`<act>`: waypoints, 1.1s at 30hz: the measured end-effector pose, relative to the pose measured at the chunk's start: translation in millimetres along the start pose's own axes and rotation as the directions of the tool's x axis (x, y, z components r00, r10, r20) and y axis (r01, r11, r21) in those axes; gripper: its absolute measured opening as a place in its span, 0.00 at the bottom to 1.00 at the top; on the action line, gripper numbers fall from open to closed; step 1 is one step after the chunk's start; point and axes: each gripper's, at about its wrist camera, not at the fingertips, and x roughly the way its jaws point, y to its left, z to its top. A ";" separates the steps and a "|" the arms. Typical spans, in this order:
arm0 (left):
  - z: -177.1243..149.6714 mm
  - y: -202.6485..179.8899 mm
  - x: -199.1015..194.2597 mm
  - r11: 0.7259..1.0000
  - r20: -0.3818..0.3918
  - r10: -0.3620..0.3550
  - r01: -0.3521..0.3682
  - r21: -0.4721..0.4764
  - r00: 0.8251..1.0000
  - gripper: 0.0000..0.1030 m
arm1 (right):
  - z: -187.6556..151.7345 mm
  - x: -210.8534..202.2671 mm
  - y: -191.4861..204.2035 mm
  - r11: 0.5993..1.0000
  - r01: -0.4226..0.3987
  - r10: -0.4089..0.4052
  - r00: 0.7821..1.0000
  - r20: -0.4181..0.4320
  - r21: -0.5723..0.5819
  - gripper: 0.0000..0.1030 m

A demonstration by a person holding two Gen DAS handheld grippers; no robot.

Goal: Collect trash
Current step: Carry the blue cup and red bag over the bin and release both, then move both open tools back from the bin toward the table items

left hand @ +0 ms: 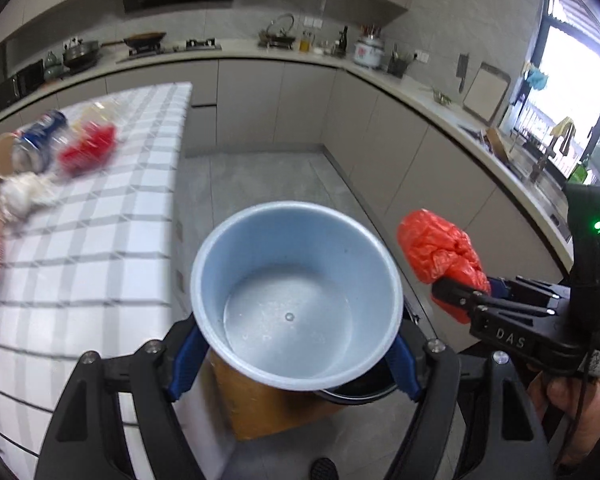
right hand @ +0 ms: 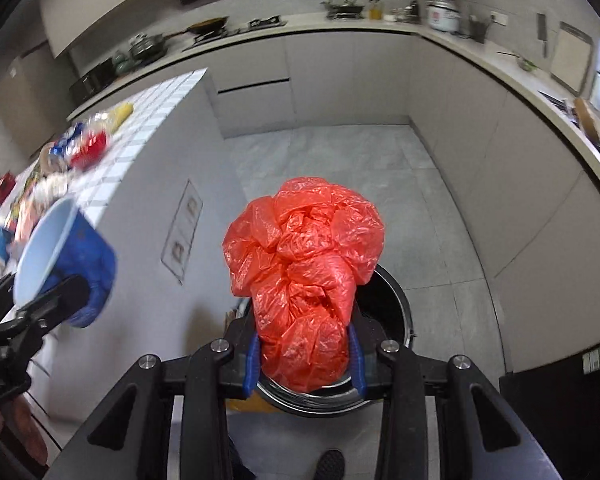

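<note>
Left wrist view: a blue paper cup [left hand: 296,300] is clamped across its body between the blue pads of the left gripper [left hand: 296,356], mouth turned toward the camera, its inside seen to hold nothing. It is held off the edge of the checked table [left hand: 100,240], above the floor and partly over a dark bin rim [left hand: 356,394] glimpsed beneath it, presumably so that it can be dropped in. A brown box [left hand: 268,404] is seen below the cup, beside the bin. Further trash is left on the table, blurred: a blue can [left hand: 40,140], a red wrapper [left hand: 88,148], a white crumpled wad [left hand: 24,196]. To the right, the right gripper [left hand: 456,296] is seen closed on a red plastic bag [left hand: 440,248]. Right wrist view: the red plastic bag [right hand: 304,276], bunched and crumpled, is pinched at its lower part between the pads of the right gripper [right hand: 304,356], jaws narrowed around it. It is held directly over the open black bin [right hand: 384,340], a placement judged to be for release into it. At left, the cup [right hand: 60,256] is seen tilted in the left gripper [right hand: 56,300], near the table's side. Neither item has yet been let go.
</note>
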 end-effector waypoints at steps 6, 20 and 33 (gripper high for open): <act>-21.0 -35.5 44.2 0.999 -0.058 0.018 -0.020 -0.043 0.998 0.76 | -12.0 36.3 -38.4 0.995 -0.061 0.056 0.996 -0.067 -0.074 0.36; -45.2 -42.5 113.0 0.985 -0.169 -0.034 0.004 -0.174 0.985 0.78 | -29.6 105.8 -76.9 0.950 -0.199 0.155 0.969 -0.192 -0.242 0.39; -42.8 -30.2 78.4 0.972 -0.128 0.096 -0.121 -0.201 0.987 0.92 | -38.2 133.4 -74.2 0.951 -0.197 0.151 0.969 -0.198 -0.240 0.92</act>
